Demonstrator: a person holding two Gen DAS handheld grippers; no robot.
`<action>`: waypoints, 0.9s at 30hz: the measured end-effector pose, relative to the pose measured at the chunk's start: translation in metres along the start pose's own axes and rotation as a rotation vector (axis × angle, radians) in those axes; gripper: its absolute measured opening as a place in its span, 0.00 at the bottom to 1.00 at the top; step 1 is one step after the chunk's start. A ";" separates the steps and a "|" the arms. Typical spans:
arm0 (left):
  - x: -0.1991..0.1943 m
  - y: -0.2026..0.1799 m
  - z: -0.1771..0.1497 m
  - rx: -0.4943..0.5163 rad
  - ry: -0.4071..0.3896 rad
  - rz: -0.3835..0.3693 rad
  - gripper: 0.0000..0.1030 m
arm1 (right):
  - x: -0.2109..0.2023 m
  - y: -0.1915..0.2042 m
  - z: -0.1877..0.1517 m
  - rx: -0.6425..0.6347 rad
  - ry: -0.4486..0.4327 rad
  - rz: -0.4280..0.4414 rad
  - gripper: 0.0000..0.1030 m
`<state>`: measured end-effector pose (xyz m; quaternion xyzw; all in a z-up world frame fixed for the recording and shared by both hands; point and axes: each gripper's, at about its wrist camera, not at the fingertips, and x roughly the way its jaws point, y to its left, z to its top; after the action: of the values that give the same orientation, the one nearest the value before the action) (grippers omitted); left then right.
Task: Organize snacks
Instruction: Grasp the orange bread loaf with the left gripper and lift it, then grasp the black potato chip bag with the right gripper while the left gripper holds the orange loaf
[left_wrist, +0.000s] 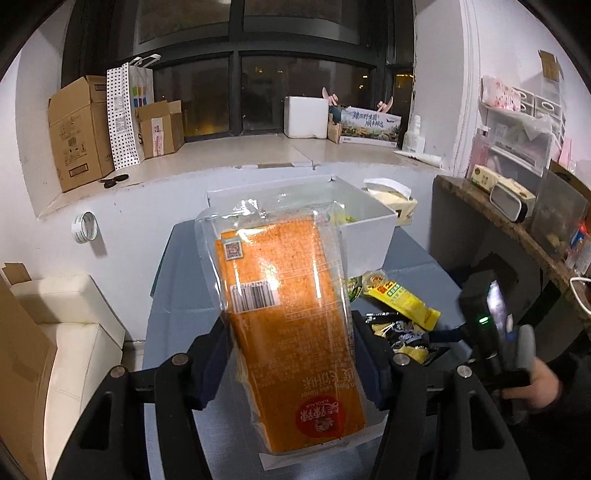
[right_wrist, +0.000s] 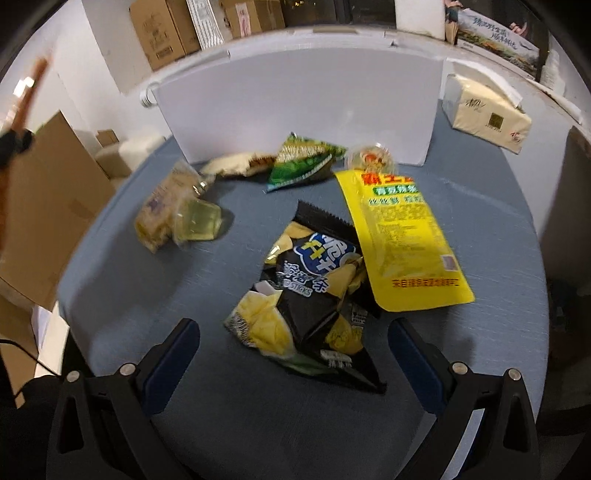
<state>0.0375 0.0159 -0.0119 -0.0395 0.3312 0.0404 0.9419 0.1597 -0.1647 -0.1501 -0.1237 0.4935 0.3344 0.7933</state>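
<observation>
Left gripper (left_wrist: 291, 363) clamps the long orange snack packet in clear plastic (left_wrist: 284, 317), raised before the white open box (left_wrist: 364, 229); right gripper (right_wrist: 291, 354), jaws apart, hovers over the black-and-yellow crisp bag (right_wrist: 306, 306) nearer than that box.

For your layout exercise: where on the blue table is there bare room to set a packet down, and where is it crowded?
Free: the near stretch of the blue table in front of the black chip bag, and the left part between that bag and the clear jelly packet. Crowded: the strip before the white box, where the green packet, yellow packet and others cluster.
</observation>
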 end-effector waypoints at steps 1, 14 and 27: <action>0.000 0.000 0.001 0.002 -0.003 0.001 0.63 | 0.006 0.000 0.002 -0.002 0.016 -0.004 1.00; -0.014 0.000 0.007 -0.002 -0.044 0.015 0.64 | 0.020 0.009 0.009 -0.050 -0.020 -0.046 0.79; -0.009 -0.003 0.007 -0.014 -0.030 0.011 0.64 | -0.068 0.002 -0.008 -0.018 -0.270 0.116 0.74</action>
<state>0.0350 0.0136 -0.0002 -0.0437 0.3171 0.0488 0.9461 0.1329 -0.1953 -0.0948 -0.0562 0.3855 0.3976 0.8307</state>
